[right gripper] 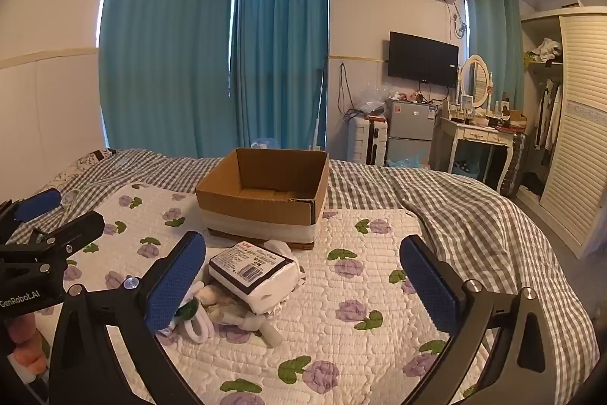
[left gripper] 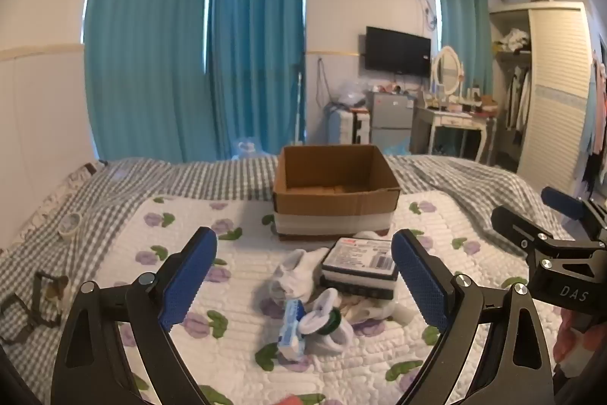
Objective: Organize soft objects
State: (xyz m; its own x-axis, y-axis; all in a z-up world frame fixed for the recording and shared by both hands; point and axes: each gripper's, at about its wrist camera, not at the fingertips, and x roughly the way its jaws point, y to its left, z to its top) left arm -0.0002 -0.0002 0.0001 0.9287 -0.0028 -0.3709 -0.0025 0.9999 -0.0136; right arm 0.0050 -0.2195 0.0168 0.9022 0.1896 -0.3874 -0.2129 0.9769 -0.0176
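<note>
Socks [left gripper: 294,270] lying heaped beside the wrapped pack [left gripper: 358,262]: both grippers, left gripper [left gripper: 303,276] and right gripper [right gripper: 303,278], are hovering with jaws apart, best closing on one soft piece before lifting toward the cardboard box [left gripper: 334,211].

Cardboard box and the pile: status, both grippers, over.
Left gripper open, empty; right gripper open, empty. Cardboard box looks empty, upright on quilt. Pile of soft items untouched in front of it. Path clear.
</note>
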